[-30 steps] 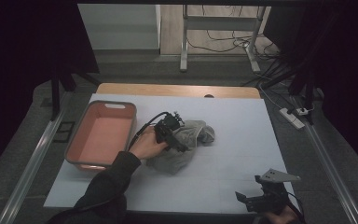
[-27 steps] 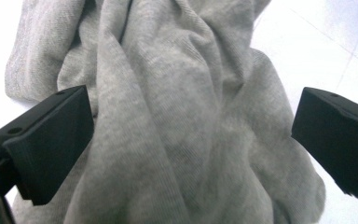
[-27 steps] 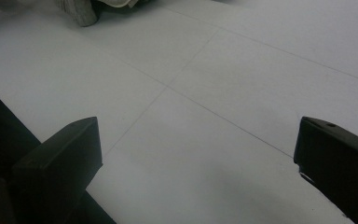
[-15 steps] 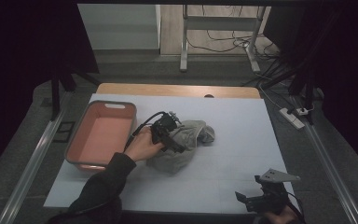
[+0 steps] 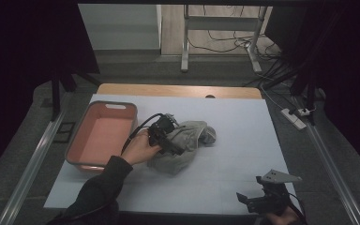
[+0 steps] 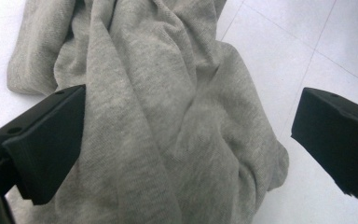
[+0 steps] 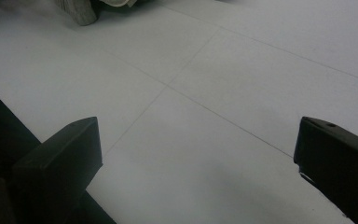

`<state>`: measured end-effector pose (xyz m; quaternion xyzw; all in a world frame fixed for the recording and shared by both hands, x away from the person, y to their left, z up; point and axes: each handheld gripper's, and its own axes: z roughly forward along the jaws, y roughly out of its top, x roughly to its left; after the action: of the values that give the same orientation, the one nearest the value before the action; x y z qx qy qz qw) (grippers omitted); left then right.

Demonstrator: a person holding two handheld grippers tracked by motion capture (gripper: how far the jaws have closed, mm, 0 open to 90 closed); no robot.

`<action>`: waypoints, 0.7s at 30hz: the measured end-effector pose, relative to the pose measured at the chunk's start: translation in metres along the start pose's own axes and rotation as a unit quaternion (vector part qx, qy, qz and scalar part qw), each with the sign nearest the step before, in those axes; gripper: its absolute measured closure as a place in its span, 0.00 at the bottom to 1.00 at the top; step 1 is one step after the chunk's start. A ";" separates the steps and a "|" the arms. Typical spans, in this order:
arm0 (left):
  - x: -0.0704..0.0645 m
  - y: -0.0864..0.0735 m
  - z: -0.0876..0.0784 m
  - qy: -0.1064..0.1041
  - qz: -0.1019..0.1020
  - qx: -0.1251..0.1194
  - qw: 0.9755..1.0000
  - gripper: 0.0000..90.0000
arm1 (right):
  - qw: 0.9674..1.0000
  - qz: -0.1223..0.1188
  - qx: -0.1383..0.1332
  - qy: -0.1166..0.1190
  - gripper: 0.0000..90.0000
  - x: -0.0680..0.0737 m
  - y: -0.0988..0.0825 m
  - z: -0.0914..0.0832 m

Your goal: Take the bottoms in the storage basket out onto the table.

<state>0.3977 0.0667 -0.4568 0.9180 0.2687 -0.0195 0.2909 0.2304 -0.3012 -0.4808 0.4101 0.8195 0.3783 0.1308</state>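
Note:
A crumpled grey cloth (image 5: 187,143) lies in a heap on the white table (image 5: 234,126), just right of a pink tub (image 5: 103,133). My left gripper (image 5: 171,140) hovers over the cloth's left part, held by a hand in a dark sleeve. In the left gripper view the grey cloth (image 6: 168,116) lies between and under the wide-apart jaws; the left gripper (image 6: 191,140) is open. My right gripper (image 5: 258,199) sits at the table's near right edge. The right gripper (image 7: 196,163) is open over bare table top, and a bit of the cloth (image 7: 81,11) shows far off.
The pink tub has a grey rim (image 5: 82,164) and stands at the table's left side. A wooden strip (image 5: 178,90) borders the far edge. Cables (image 5: 220,44) and a power strip (image 5: 293,118) lie on the floor beyond and to the right.
My left gripper and hand have shifted slightly toward the near left over the cloth. The right gripper has stayed put.

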 end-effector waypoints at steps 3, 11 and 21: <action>-0.001 -0.002 -0.001 0.000 0.000 -0.002 1.000 0.00 | 1.000 0.002 0.001 0.001 0.01 0.000 0.000 0.000; -0.003 -0.007 -0.006 0.009 0.008 -0.011 1.000 0.00 | 1.000 0.002 0.001 0.001 0.01 0.000 0.000 0.000; -0.002 -0.016 -0.018 0.010 0.001 -0.020 1.000 0.00 | 1.000 0.003 -0.005 0.003 0.01 0.000 0.000 -0.001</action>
<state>0.3857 0.0862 -0.4499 0.9126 0.2707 -0.0046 0.3065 0.2300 -0.3019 -0.4805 0.4113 0.8168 0.3836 0.1290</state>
